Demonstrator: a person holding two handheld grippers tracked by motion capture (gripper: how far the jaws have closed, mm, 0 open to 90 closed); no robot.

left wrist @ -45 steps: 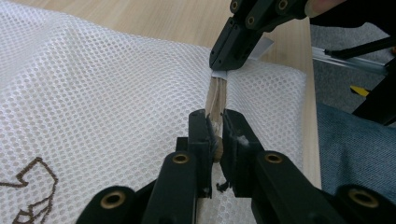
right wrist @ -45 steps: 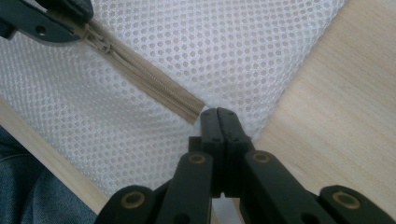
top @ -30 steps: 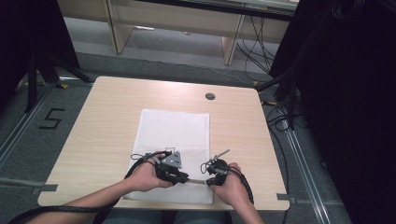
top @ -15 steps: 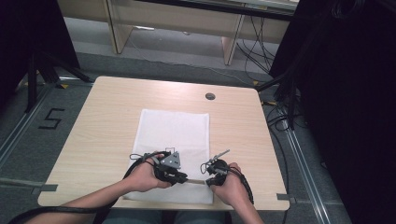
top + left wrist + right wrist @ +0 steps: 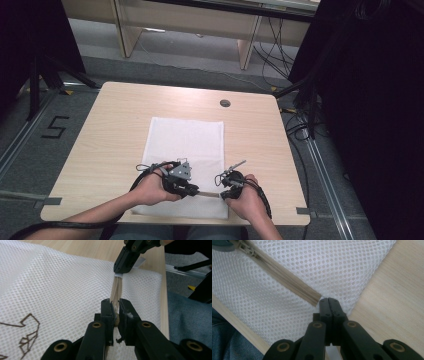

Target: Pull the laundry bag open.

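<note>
A white mesh bag [image 5: 186, 145] lies flat on the wooden table [image 5: 115, 135], its beige zipper [image 5: 284, 277] running along the near edge. My left gripper [image 5: 196, 191] [image 5: 115, 304] is shut on the zipper's slider [image 5: 115, 321], with the beige tape stretching away from its jaws. Just to its right, my right gripper [image 5: 220, 194] [image 5: 329, 300] is shut on the bag's mesh right at the zipper's end [image 5: 317, 298]. In the left gripper view the right gripper [image 5: 120, 269] pinches the fabric and a small white tag at the far end of the tape. Both hands rest at the table's near edge.
A round cable hole [image 5: 225, 103] sits in the far part of the table. The person's blue trouser leg [image 5: 190, 320] is just past the near edge. A brown stitched logo [image 5: 27, 332] marks the bag. Cables [image 5: 300, 130] trail on the floor at right.
</note>
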